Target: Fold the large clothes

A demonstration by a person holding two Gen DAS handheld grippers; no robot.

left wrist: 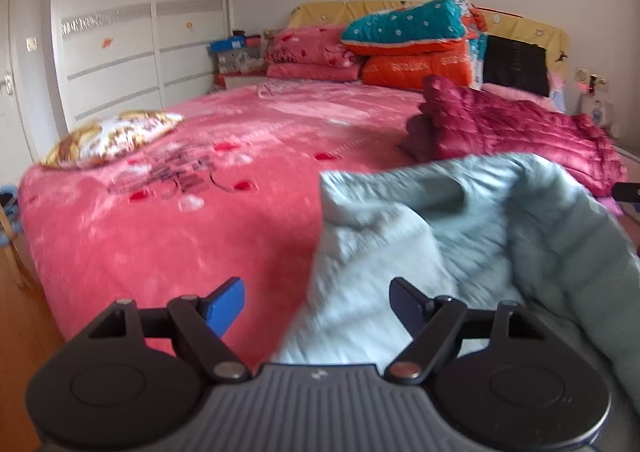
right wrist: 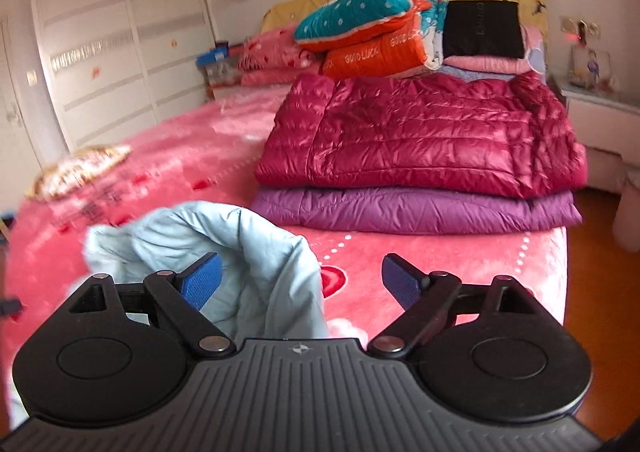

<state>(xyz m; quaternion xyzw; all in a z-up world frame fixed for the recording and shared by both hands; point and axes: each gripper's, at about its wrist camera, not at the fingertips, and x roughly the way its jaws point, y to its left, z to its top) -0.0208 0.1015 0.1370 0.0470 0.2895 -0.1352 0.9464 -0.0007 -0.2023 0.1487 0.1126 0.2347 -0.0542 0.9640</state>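
Note:
A pale grey-blue down jacket (left wrist: 460,236) lies crumpled at the near edge of the pink bed (left wrist: 200,192); it also shows in the right wrist view (right wrist: 224,248). My left gripper (left wrist: 316,304) is open and empty, its jaws wide apart over the jacket's left edge. My right gripper (right wrist: 302,280) is open and empty, with the jacket's bunched fabric between and left of its jaws. A folded crimson down jacket (right wrist: 420,136) lies on a folded purple one (right wrist: 420,208) at the bed's right side; the crimson one shows in the left wrist view (left wrist: 512,132).
Stacked quilts and pillows (right wrist: 376,32) sit at the headboard. A gold patterned cushion (left wrist: 112,136) lies at the bed's left edge. A white wardrobe (left wrist: 140,32) stands left, a nightstand (right wrist: 600,100) right. Wooden floor (right wrist: 600,220) borders the bed.

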